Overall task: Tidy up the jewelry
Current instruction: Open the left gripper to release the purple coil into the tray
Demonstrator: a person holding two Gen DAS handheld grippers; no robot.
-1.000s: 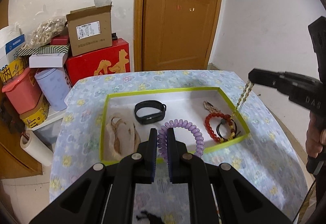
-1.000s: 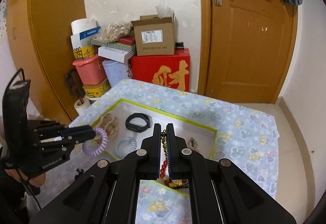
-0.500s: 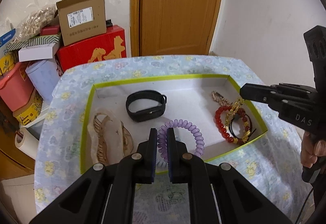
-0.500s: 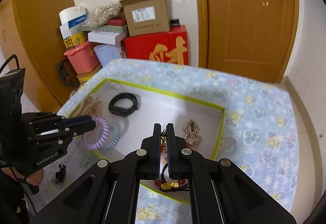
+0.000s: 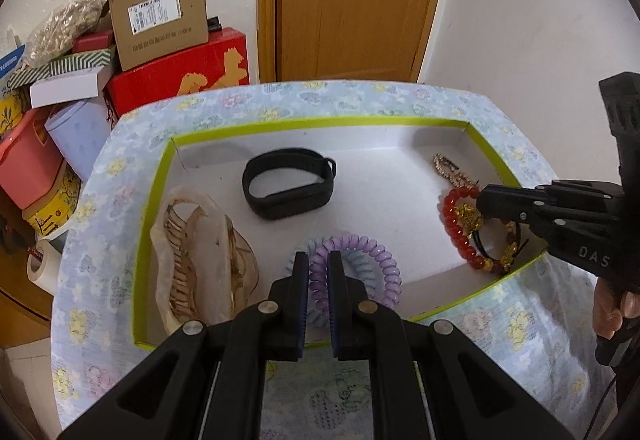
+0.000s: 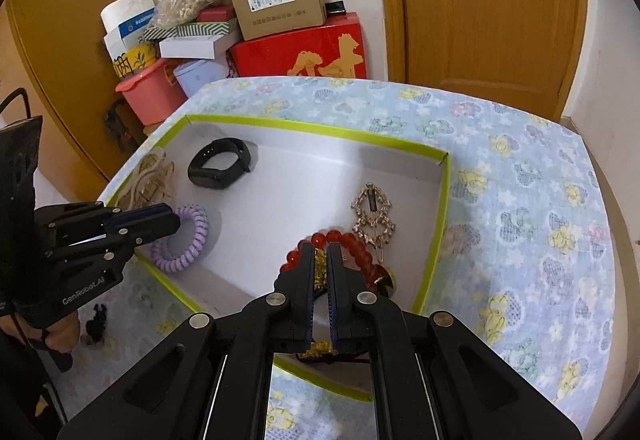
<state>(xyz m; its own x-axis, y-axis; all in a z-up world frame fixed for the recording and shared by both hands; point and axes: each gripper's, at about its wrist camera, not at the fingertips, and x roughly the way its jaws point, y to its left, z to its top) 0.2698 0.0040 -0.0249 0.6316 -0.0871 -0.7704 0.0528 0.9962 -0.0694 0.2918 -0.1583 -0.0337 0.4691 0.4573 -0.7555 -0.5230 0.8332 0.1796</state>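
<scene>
A white tray with a green rim [image 5: 320,120] [image 6: 312,128] lies on the flowered table. My left gripper [image 5: 318,264] [image 6: 176,220] is shut on a purple coil hair tie [image 5: 360,260] [image 6: 184,240], low at the tray's near edge, over a light blue coil tie [image 5: 356,260]. My right gripper [image 6: 320,256] [image 5: 482,206] is shut on a gold bead bracelet [image 6: 320,268] [image 5: 466,216], down on the red bead bracelet [image 5: 460,236] [image 6: 348,240] in the tray's right corner.
In the tray lie a black wristband [image 5: 288,188] [image 6: 220,164], a beige hair claw [image 5: 192,240], and a gold hair clip [image 6: 372,216]. A small black hair tie [image 6: 96,320] lies on the tablecloth outside the tray. Boxes [image 5: 160,20] are stacked behind the table.
Both grippers came down and forward into the tray. The gold bracelet, hanging in the air before, now rests on the red bracelet. The purple tie lowered over the blue one.
</scene>
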